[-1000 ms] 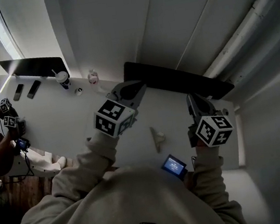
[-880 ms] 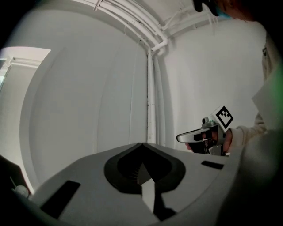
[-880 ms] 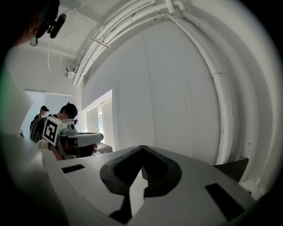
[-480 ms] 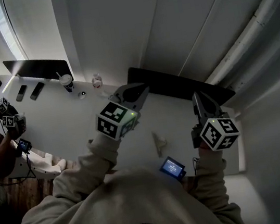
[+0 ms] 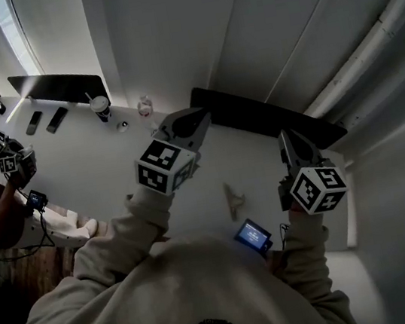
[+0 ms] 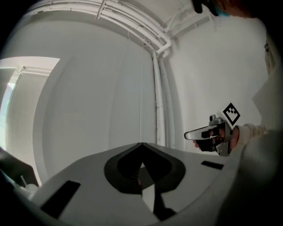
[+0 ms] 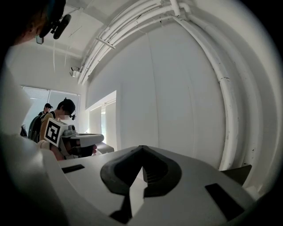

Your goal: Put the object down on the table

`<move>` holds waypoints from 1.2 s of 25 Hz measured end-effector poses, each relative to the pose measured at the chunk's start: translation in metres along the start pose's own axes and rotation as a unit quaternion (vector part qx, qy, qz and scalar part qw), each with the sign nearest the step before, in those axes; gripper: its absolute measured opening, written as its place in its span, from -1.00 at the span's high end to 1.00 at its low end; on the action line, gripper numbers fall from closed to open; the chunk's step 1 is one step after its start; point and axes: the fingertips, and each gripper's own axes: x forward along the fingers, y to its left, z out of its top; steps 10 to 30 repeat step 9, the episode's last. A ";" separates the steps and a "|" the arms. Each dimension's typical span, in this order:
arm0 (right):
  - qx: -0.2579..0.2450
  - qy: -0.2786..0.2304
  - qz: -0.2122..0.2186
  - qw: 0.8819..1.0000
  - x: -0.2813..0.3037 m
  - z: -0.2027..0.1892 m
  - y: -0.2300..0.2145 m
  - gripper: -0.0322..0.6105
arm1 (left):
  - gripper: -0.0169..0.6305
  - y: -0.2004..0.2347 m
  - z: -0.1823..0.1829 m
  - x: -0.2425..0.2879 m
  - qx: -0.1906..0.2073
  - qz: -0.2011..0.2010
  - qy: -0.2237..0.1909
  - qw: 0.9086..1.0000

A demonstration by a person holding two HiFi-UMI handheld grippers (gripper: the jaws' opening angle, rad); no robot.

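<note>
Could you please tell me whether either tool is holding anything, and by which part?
Nothing is held. The left tool and the right tool both have their jaws shut together with nothing between them. A small pale object lies on the table.

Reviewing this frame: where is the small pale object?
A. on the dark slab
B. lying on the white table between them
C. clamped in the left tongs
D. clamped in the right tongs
B: the small pale object lies on the white table, while the left tongs and right tongs are both shut on nothing.
</note>
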 end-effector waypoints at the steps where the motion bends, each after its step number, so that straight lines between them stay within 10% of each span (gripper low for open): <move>1: -0.001 0.001 0.001 1.000 0.001 -0.001 0.001 0.84 | 0.96 0.000 -0.001 0.000 -0.001 0.000 0.002 1.000; 30: -0.018 0.000 0.007 1.000 0.006 0.003 -0.007 0.84 | 0.96 -0.012 -0.006 0.018 0.015 -0.013 0.003 1.000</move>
